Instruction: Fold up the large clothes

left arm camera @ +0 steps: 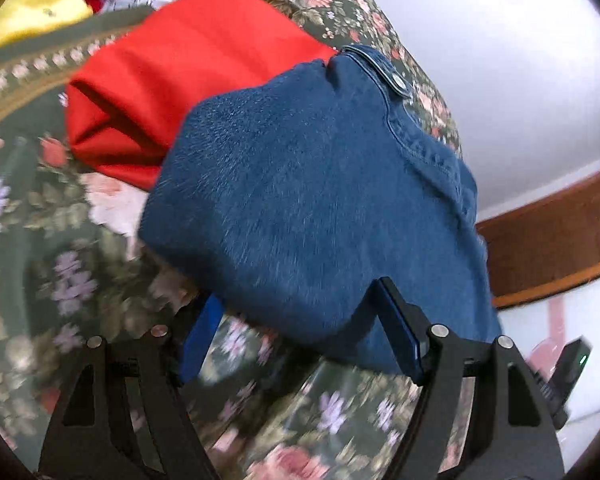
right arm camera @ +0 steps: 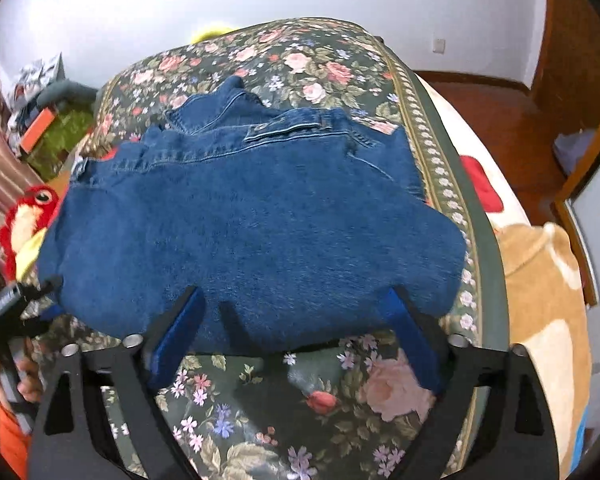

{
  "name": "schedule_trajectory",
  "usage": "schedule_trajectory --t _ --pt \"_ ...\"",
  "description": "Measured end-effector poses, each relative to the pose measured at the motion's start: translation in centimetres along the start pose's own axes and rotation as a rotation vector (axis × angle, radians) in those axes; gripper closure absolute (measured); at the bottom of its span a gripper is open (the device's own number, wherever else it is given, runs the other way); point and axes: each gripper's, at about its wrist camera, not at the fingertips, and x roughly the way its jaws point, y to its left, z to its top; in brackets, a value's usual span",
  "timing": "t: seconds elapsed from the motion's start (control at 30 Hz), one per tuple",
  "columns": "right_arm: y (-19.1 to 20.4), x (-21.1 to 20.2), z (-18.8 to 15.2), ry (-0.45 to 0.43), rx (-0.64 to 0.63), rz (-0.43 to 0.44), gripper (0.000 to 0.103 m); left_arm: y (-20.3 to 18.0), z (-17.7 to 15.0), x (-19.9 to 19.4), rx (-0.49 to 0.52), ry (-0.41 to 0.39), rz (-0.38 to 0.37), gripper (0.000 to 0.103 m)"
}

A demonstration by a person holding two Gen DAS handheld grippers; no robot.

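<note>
On bedspread (right arm camera: 324,60): one denim jacket (right arm camera: 252,232), one red garment (left arm camera: 188,76)

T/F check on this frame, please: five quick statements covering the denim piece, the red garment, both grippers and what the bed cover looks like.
1. The denim garment lies folded on the floral bedspread. True.
2. The right gripper is clamped shut on the denim. False: its jaws stand wide apart at the denim's near edge, gripping nothing.
3. A folded red garment lies beside the denim. True.
4. The left gripper holds the red garment. False: it is open at the denim's near edge, apart from the red one.
5. The bedspread is plain white. False: it is dark green with flowers.
</note>
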Motion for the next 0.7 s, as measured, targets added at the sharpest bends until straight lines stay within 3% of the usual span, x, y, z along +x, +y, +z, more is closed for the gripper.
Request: schedule_trajectory --t 0.2,0.3,0.37,0.47,0.53,0.7 --pt "0.6 0.6 -0.4 0.000 -0.041 -0.032 0.001 1.6 1.4 2.9 -0.075 0.018 -0.061 0.028" --pt "0.7 0.5 -0.7 0.009 -0.046 -0.040 0.001 1.0 1.4 2.6 -0.073 -0.004 -0.045 0.028" --pt "0.9 0.5 -0.6 0.018 -0.053 -0.049 0.001 0.5 1.2 2.2 -0.046 -0.019 -0.029 0.034" --pt "1.2 0.2 -0.4 0.029 -0.046 -0.041 0.001 -0.9 0.9 0.9 0.000 -0.050 -0.006 0.053" --pt "1.5 -0.1 -0.3 0.028 -0.038 -0.026 0.003 -2.4 0.8 -0.7 0.052 -0.090 0.027 0.071" --pt "3.2 -1.0 0.4 0.013 -0.051 -0.015 0.003 -8.8 -0.3 -4.8 0.296 -0.223 0.167 0.080"
